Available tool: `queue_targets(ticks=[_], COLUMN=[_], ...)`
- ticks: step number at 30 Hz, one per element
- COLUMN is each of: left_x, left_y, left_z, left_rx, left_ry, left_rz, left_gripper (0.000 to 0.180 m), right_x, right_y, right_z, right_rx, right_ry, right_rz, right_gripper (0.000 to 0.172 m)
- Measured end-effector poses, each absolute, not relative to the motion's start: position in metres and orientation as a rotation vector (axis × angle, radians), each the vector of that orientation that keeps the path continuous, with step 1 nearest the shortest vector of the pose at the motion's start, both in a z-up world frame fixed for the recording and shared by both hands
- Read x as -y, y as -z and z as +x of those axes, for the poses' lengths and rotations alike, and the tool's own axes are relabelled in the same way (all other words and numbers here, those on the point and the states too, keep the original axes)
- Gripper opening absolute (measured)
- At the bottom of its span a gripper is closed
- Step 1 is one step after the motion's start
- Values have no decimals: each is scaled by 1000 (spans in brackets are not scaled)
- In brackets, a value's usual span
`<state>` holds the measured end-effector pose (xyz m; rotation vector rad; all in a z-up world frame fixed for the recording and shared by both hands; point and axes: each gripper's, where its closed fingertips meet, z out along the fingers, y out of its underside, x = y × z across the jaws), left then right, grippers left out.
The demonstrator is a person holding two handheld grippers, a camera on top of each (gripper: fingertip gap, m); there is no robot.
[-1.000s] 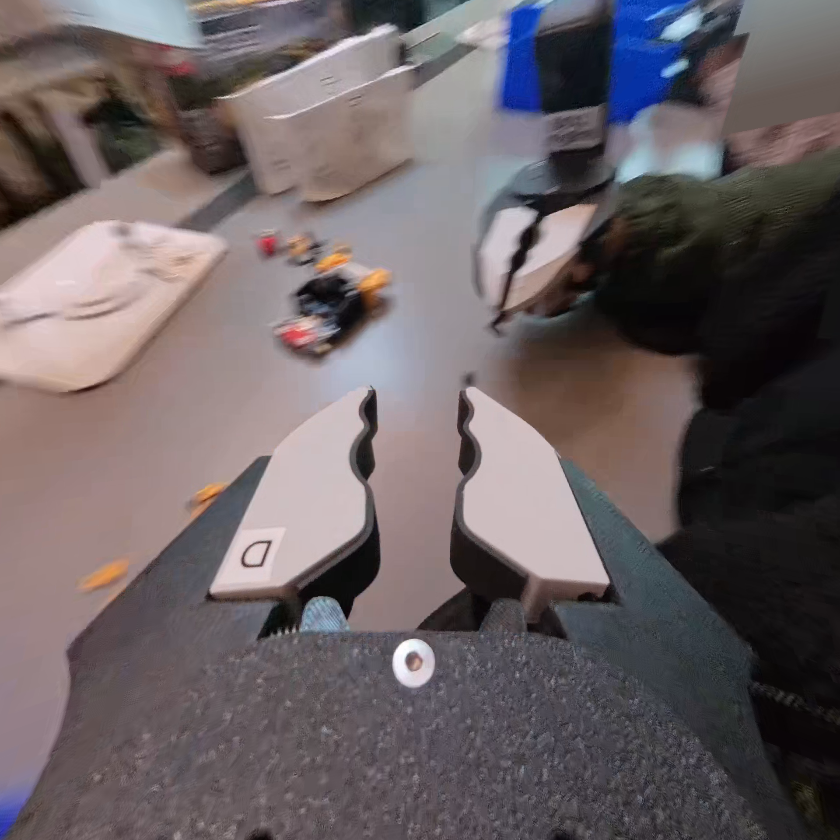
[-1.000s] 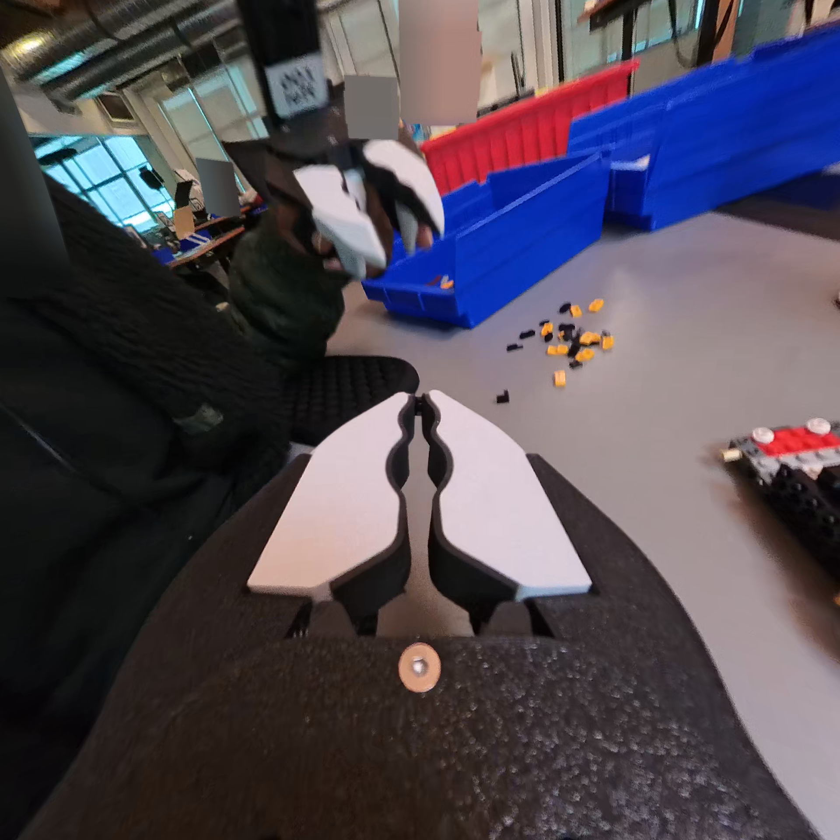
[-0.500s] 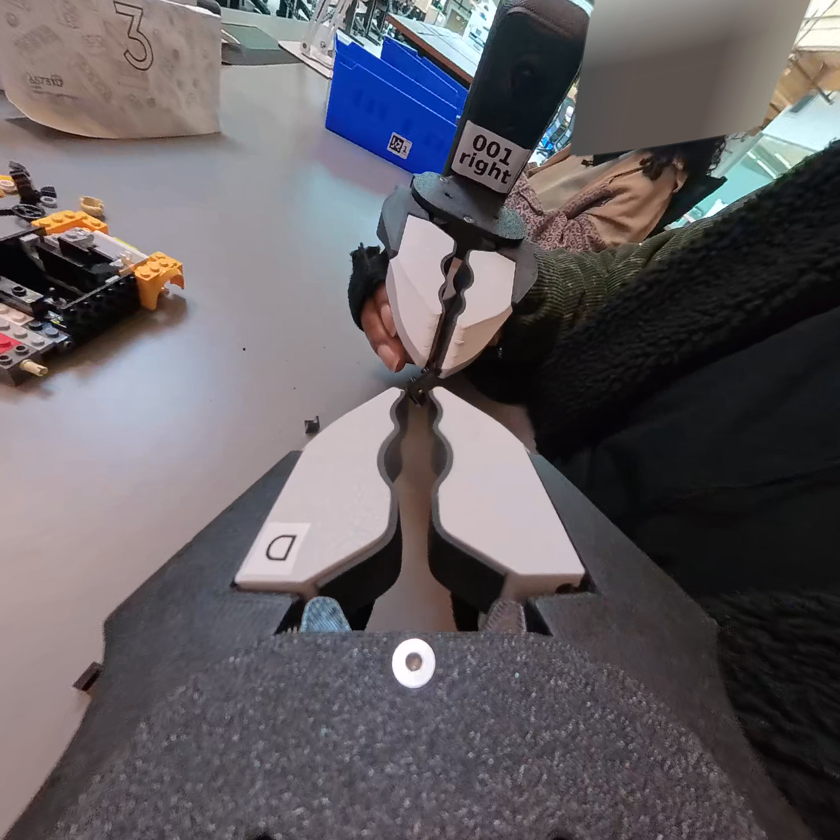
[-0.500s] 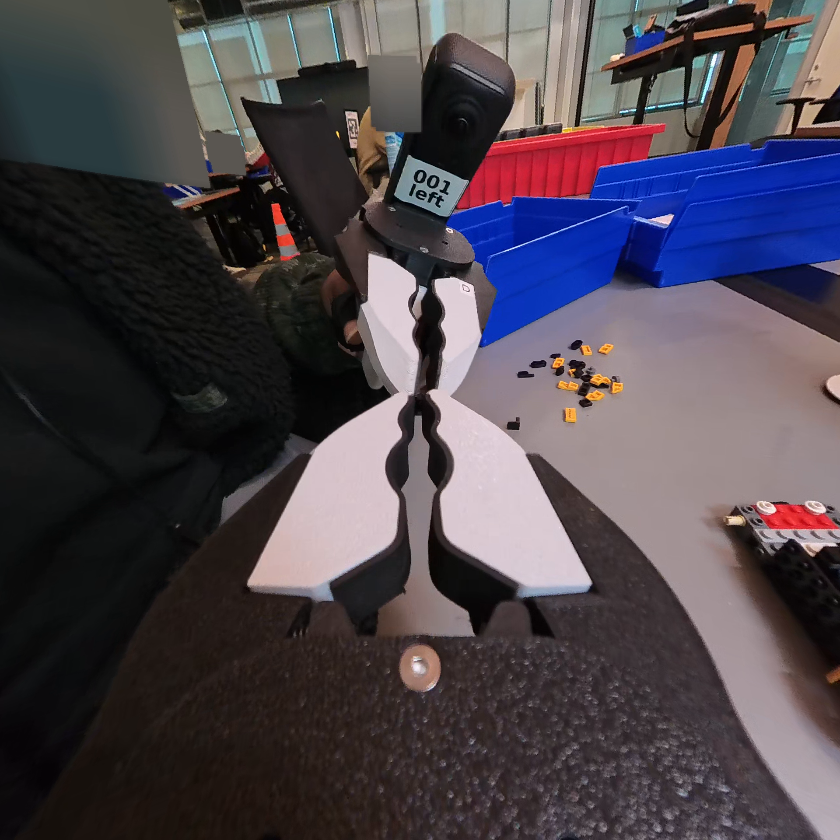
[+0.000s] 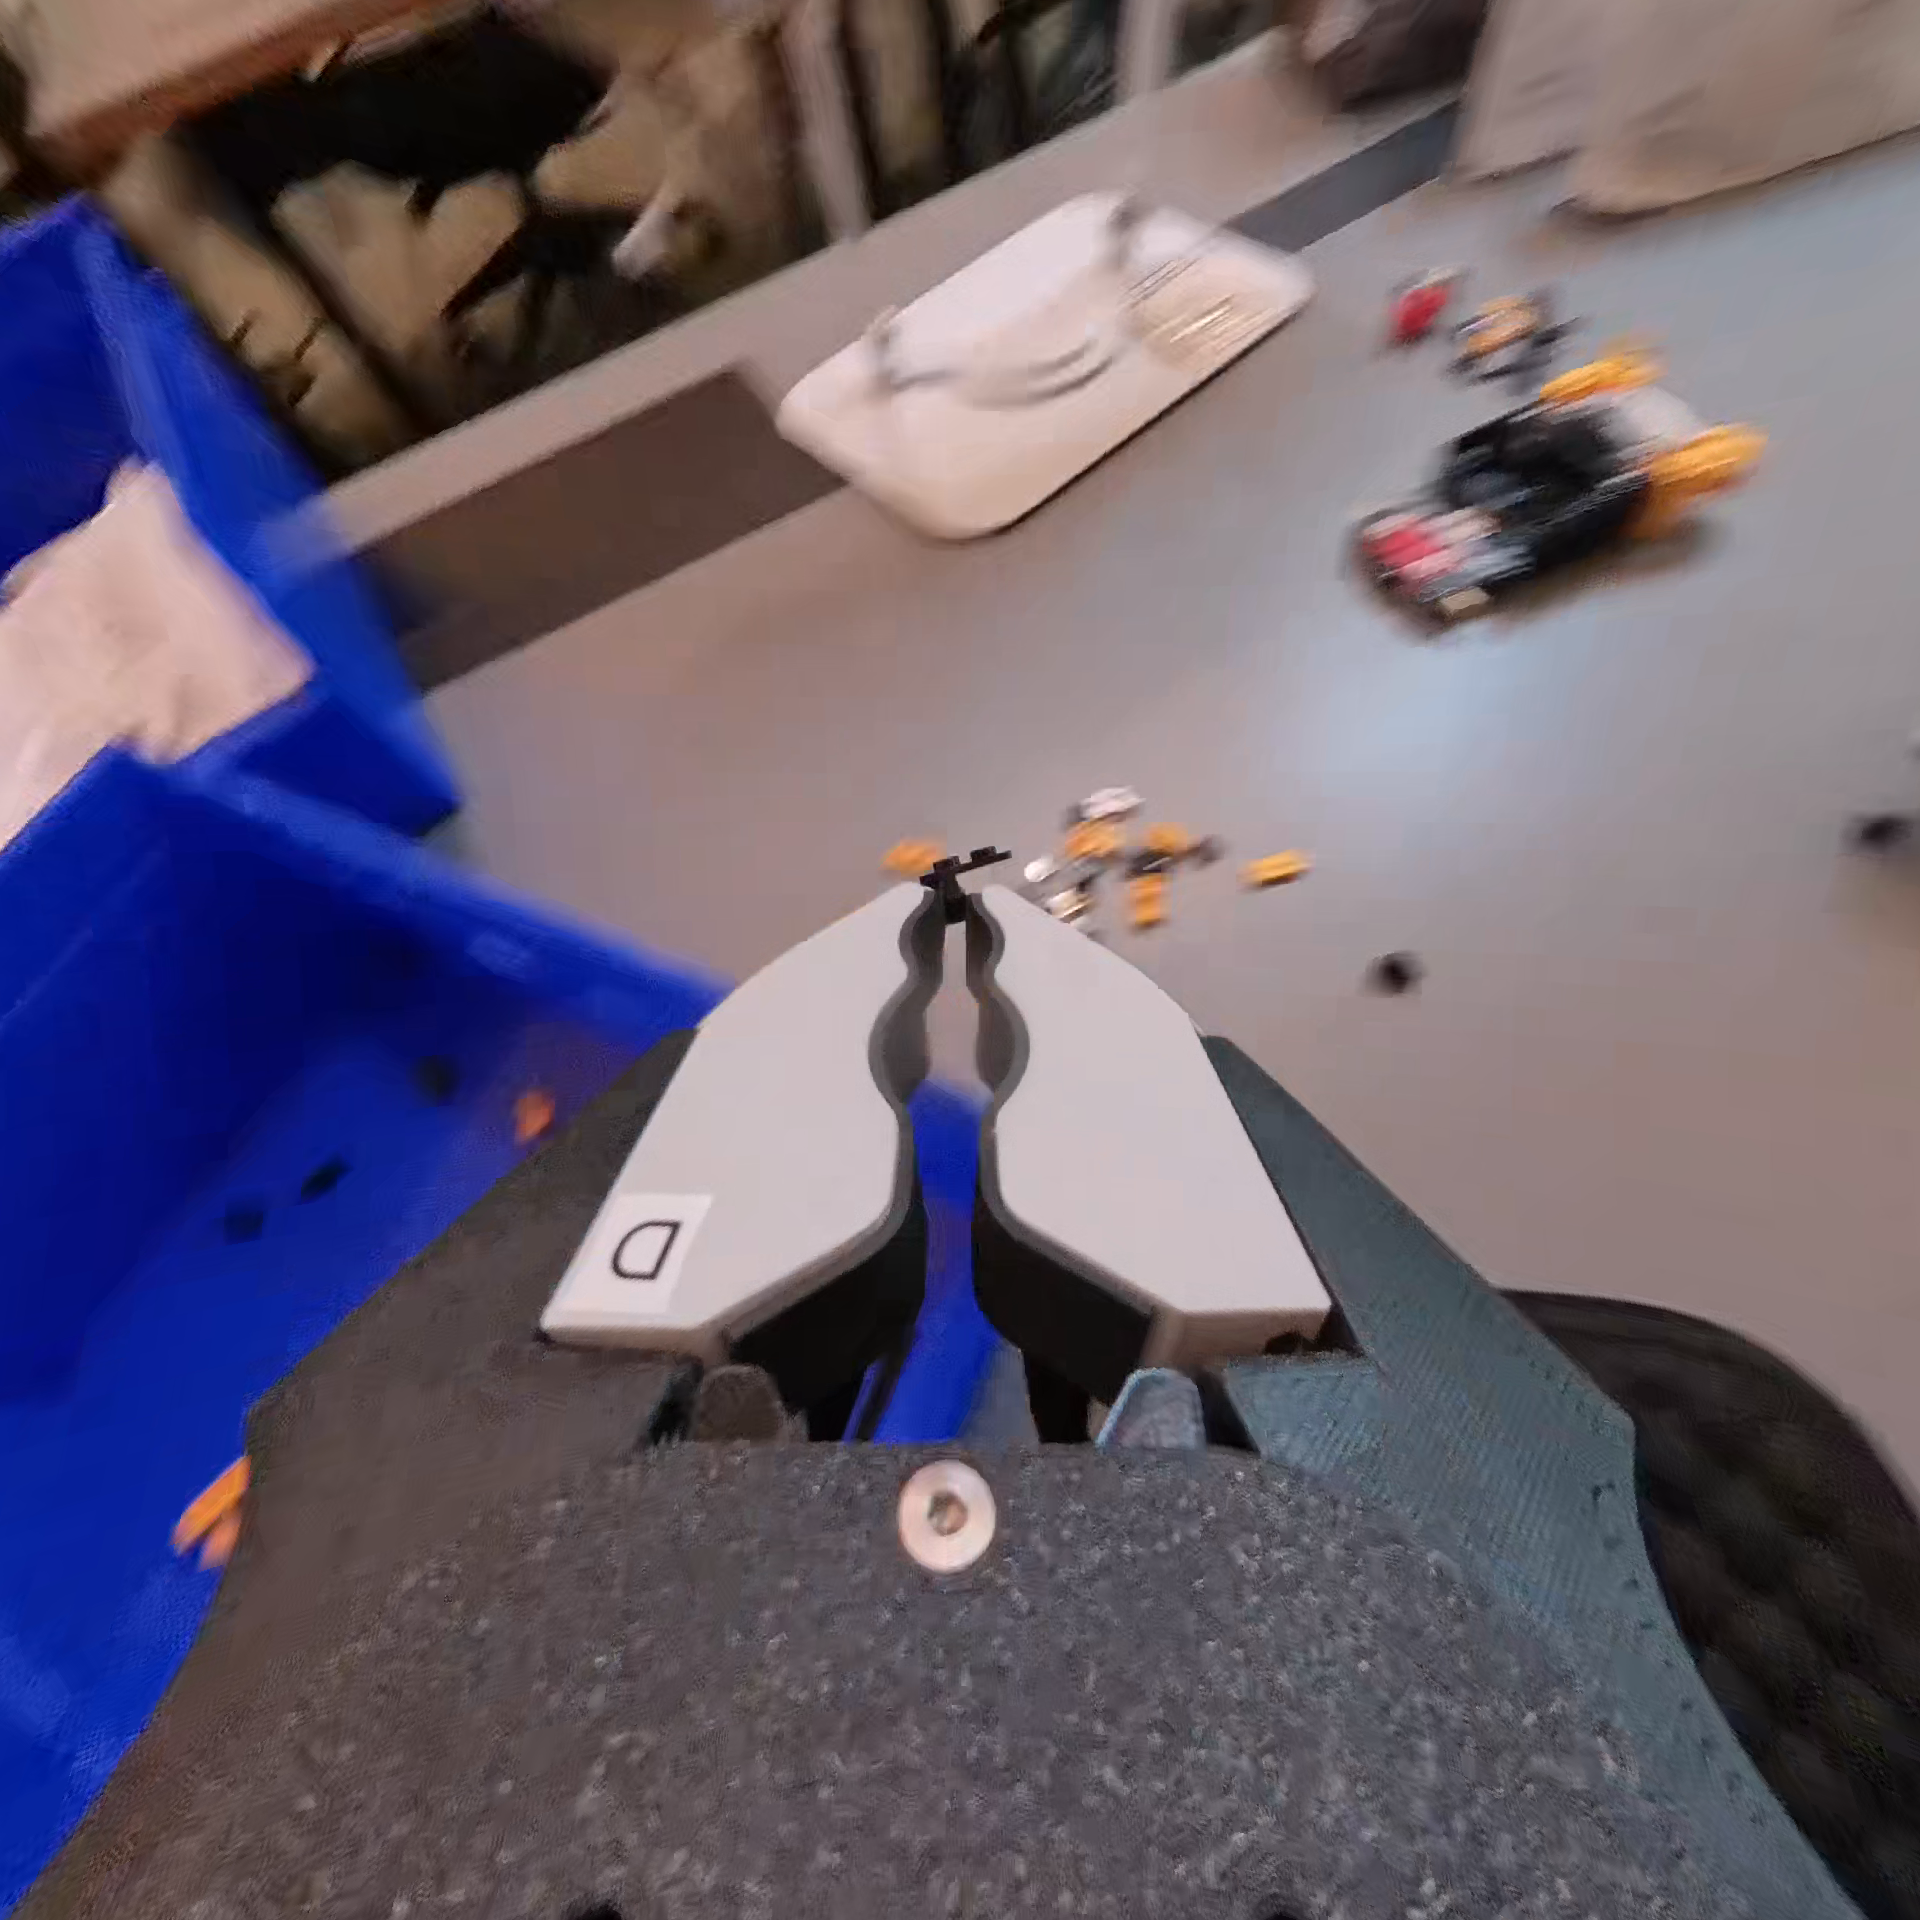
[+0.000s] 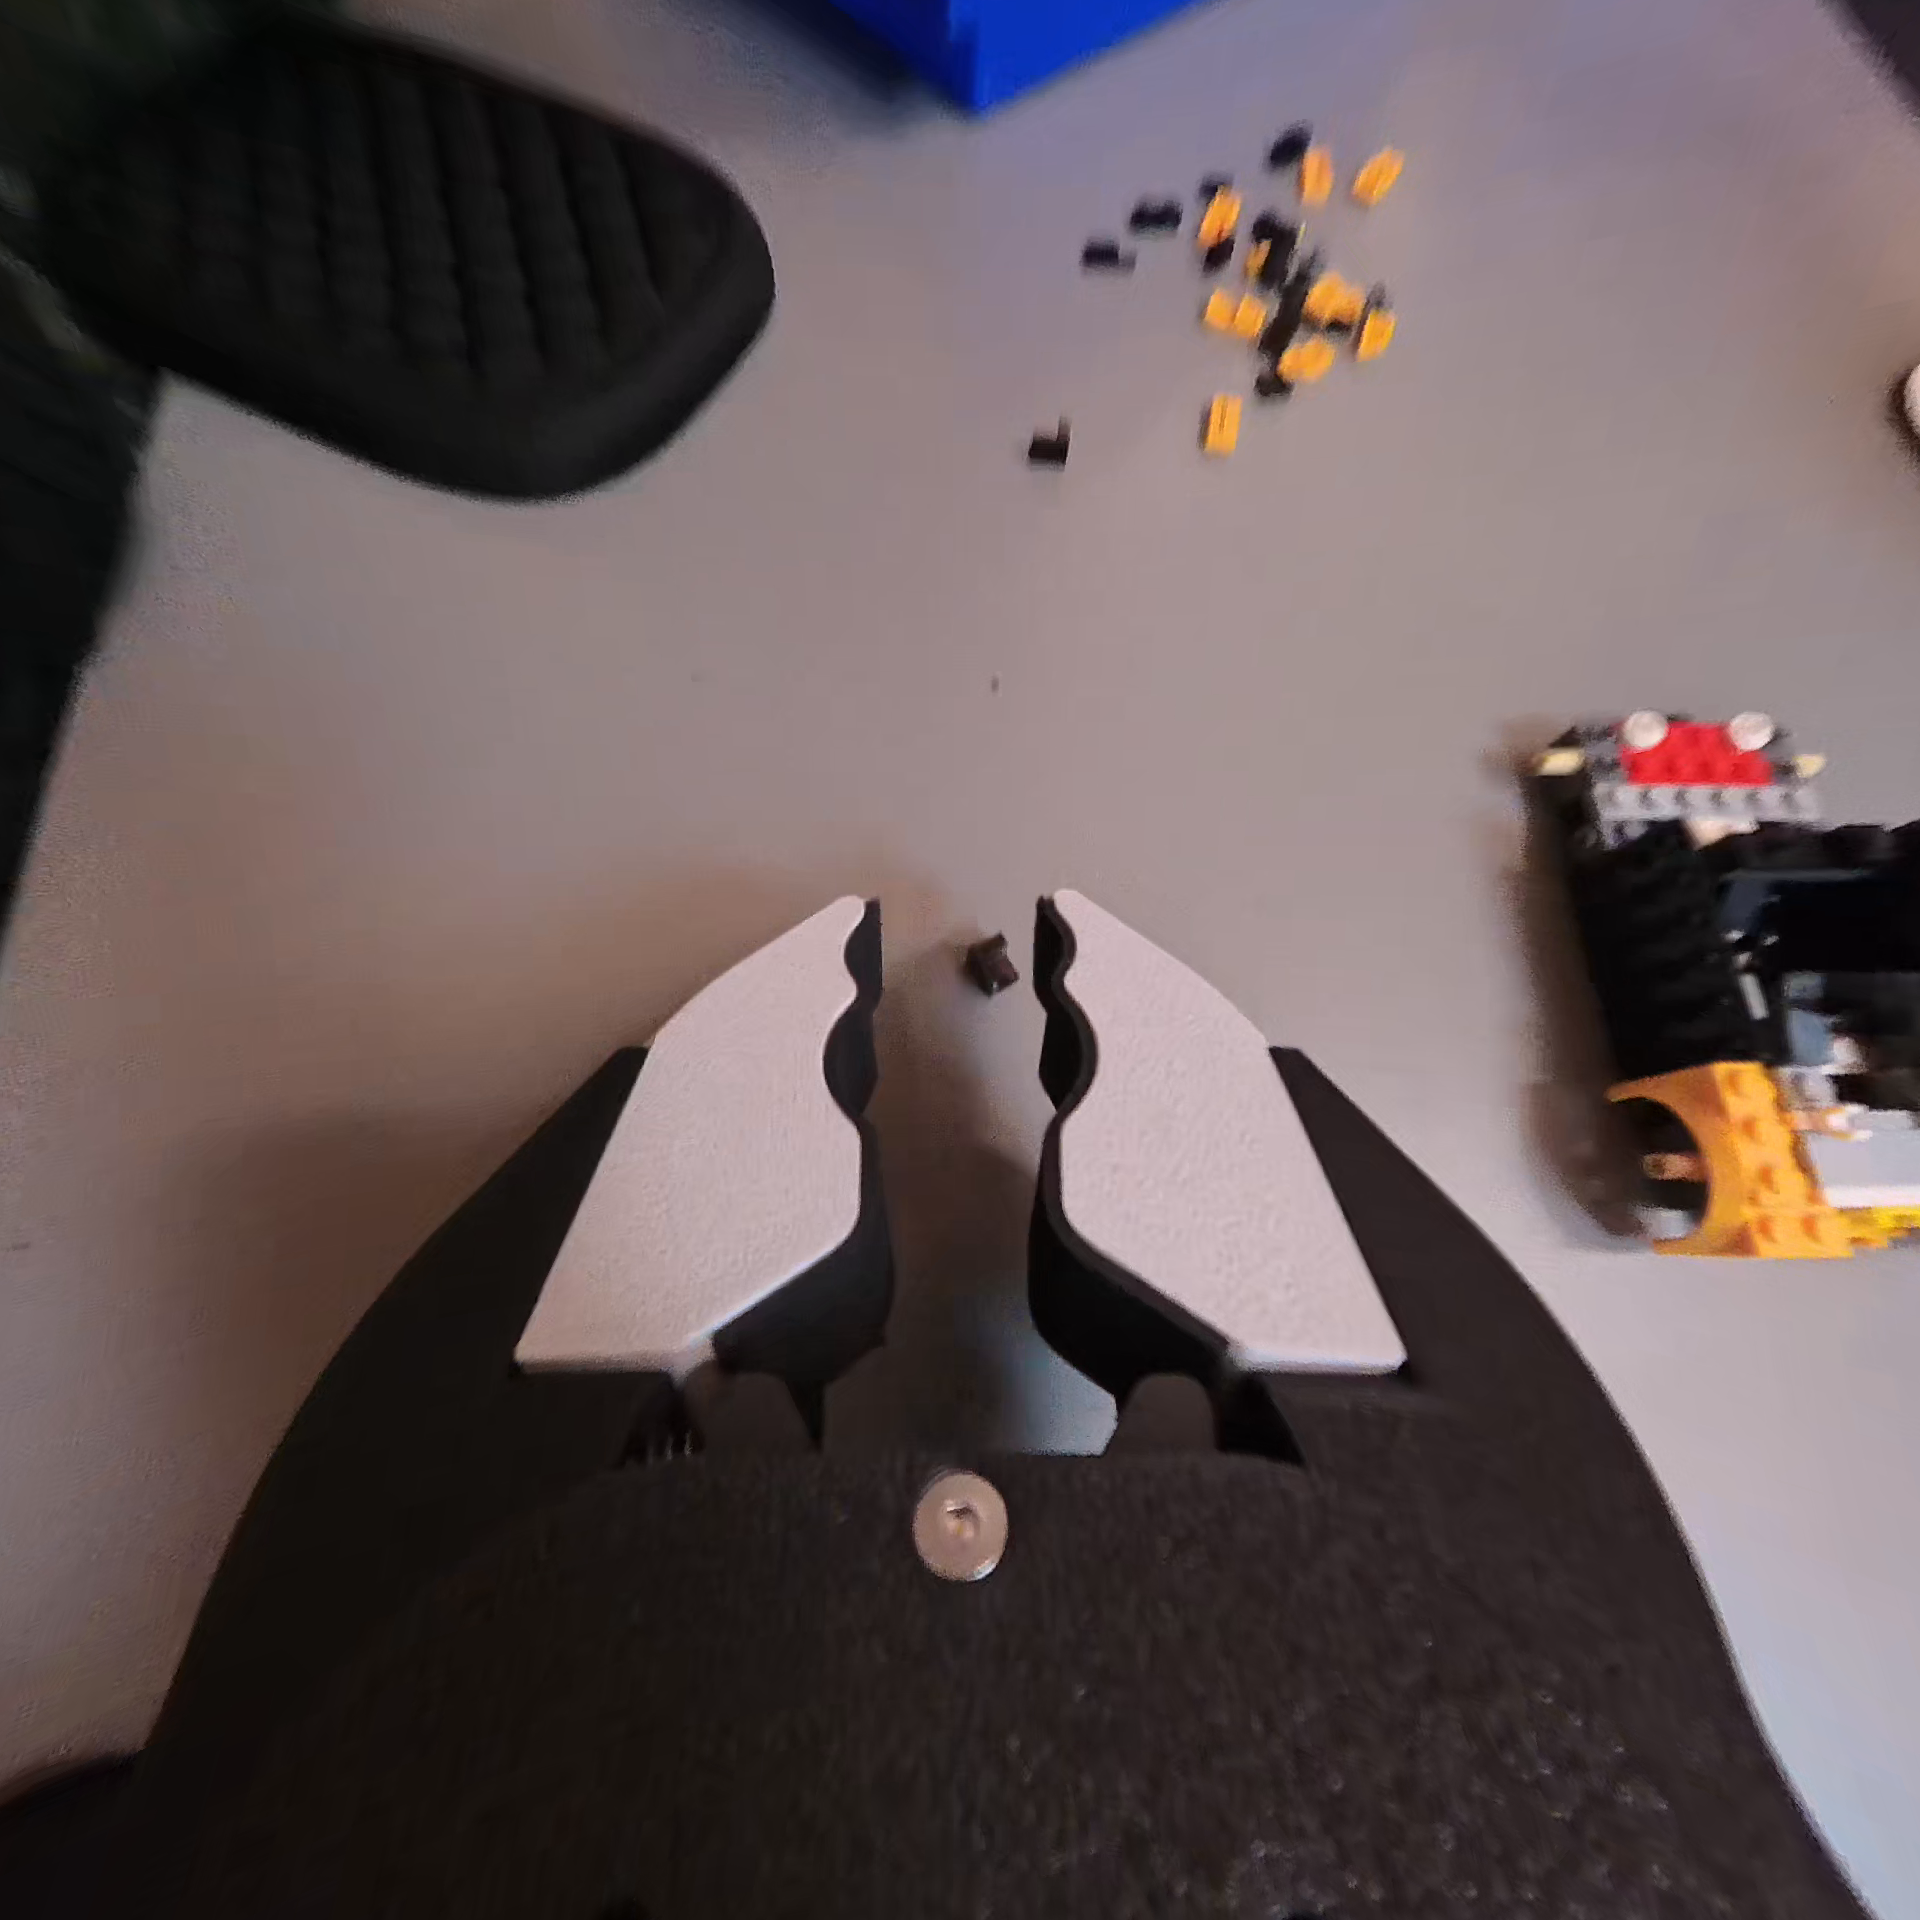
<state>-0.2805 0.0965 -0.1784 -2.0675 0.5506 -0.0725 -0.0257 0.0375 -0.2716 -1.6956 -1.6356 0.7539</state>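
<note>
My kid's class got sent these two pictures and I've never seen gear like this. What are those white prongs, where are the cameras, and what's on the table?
There is no robot: a person holds a two-finger gripper in each hand, and each has a camera looking forward along its white fingers.

In the left view, the left gripper pinches a tiny black brick piece at its fingertips, above a grey table. Blue bins sit at its left, a white tray beyond.

In the right view, the right gripper is open; a small dark piece lies between its fingers, apparently untouched. Loose orange and black bricks and a partly built toy vehicle lie nearby.
</note>
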Motion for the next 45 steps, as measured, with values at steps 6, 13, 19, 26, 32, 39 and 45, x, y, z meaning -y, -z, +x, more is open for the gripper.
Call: queue_targets(ticks=[6,13,19,26,32,39,45], left_x=[-94,-90,-22,-2,2,-73,-84], left_y=[219,186,146,169,170,141,183], left_z=[-377,-336,-135,-61,-65,-181,-348], left_rx=[-230,-425,-867,-889,-874,-673,-265], left_ry=[-26,25,1070,1609,1652,331,-280], left_rz=[-2279,-2104,-1711,-1747,-1749,-1714,-2168], left_gripper=[16,47,23,25,9,8,8], right_x=[-45,-43,-29,-6,1,-34,-68], right_y=[296,289,197,166,173,181,200], right_z=[-23,-34,-67,-73,-77,-66,-52], right_rx=[1690,1700,1448,1413,1453,1304,1217], right_ry=[-624,-564,-490,-340,-376,-477,-476], right_rz=[-1800,-1679,-1183,-980,-957,-1140,-1317], right_gripper=[20,6,6,6,7,15,15])
